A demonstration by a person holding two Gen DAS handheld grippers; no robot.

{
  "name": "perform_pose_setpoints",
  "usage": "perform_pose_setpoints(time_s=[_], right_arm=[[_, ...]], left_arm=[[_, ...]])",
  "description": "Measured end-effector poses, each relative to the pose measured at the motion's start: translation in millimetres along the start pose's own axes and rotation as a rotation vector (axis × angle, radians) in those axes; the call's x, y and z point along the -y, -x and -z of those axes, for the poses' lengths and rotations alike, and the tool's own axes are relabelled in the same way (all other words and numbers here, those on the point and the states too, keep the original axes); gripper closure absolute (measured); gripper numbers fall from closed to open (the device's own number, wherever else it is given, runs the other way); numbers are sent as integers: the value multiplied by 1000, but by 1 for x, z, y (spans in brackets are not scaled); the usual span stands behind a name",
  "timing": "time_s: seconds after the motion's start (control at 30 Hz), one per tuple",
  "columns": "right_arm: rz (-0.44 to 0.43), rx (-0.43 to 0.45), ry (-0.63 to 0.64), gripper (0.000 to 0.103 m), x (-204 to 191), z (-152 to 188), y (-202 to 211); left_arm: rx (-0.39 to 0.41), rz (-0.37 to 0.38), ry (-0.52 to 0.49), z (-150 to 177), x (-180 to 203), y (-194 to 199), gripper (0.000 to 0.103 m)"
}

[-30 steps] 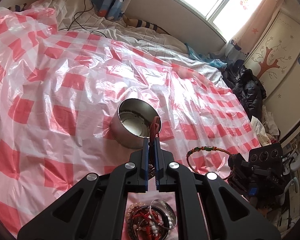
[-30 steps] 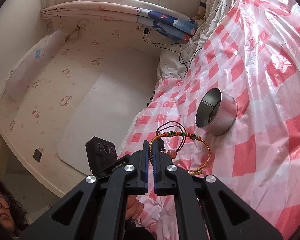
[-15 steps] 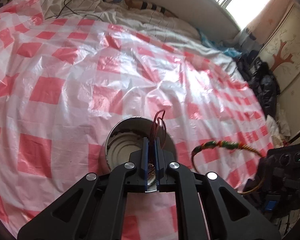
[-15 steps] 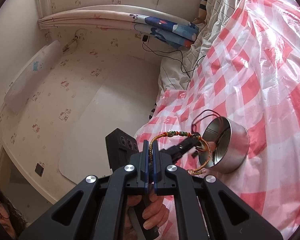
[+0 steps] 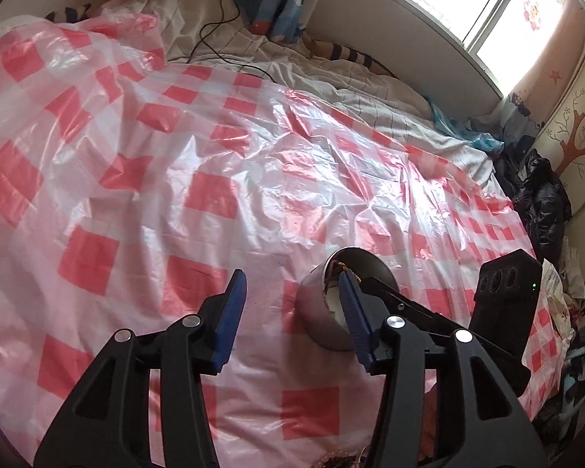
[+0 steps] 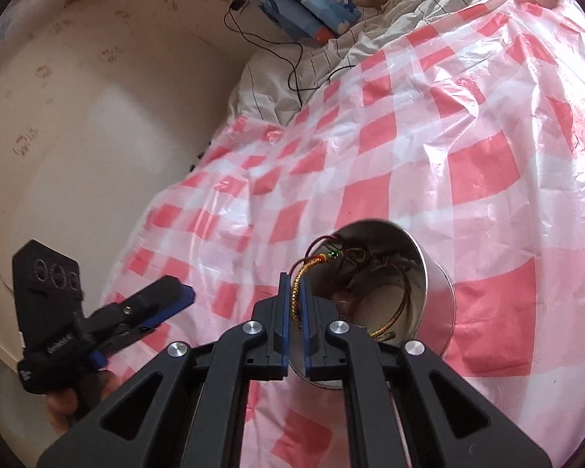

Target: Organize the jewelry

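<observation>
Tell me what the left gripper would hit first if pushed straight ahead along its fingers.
Probably the checked plastic sheet: the left gripper is open and empty, pointing down at bare sheet. The metal tin sits just off that line, though depth is unclear.

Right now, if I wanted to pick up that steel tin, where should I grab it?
Pinch the steel tin by its thin rim, coming from above at the far, bare side: the wall is probably too wide to span, and the bracelet crosses the near rim.

A home bedroom: rumpled bed (image 5: 370, 93) below window (image 5: 468, 4).
</observation>
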State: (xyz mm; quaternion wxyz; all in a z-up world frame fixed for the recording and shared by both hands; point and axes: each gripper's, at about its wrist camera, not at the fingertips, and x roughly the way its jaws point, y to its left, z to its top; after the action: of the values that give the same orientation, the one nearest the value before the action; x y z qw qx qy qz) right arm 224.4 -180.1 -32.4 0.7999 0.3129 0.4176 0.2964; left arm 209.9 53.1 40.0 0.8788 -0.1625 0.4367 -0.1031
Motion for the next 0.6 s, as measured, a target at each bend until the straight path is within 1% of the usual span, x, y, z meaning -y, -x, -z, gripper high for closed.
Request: perform_pose_setpoints(time_s=[0.03,0.07,0.1,0.17,0.2,0.27,0.33,0.37,0.4,0.43,0.47,0.5,0.57,0.6], right_arm=[[4,10,13,96,-4,1,4],[10,28,28,93,-8,1,10],[26,50,49,78,-13,1,16],[64,89,92,61,-22,2,27],[76,98,108,61,-25,2,30],[82,97,122,61,-31,2,31],[77,95,125,60,-35,5,34],[80,94,127,57,-37,7,36],[96,94,137,51,-39,10,37],[143,94,163,47,-43,12,37],[221,98,201,41,-48,12,36],[292,102,238,39,-54,11,33],[402,93,291,39,-59,7,22],[455,86,326,37,-62,5,15]], left_arm=[[-9,-5,4,3,-5,2,55],[-17,-7,4,7,-9,3,55],[-21,-10,4,10,-11,6,54],[-14,-6,15,16,-17,15,52],[-9,-1,25,18,-19,20,50],[6,15,52,25,-26,32,45],[13,18,62,31,-31,41,43],[6,15,63,36,-34,43,43],[-6,13,67,40,-36,42,43],[-19,15,74,46,-38,42,43],[-27,18,80,49,-38,42,43],[-30,25,84,53,-38,43,43],[-28,34,75,58,-34,45,42],[-26,35,68,59,-31,46,41]])
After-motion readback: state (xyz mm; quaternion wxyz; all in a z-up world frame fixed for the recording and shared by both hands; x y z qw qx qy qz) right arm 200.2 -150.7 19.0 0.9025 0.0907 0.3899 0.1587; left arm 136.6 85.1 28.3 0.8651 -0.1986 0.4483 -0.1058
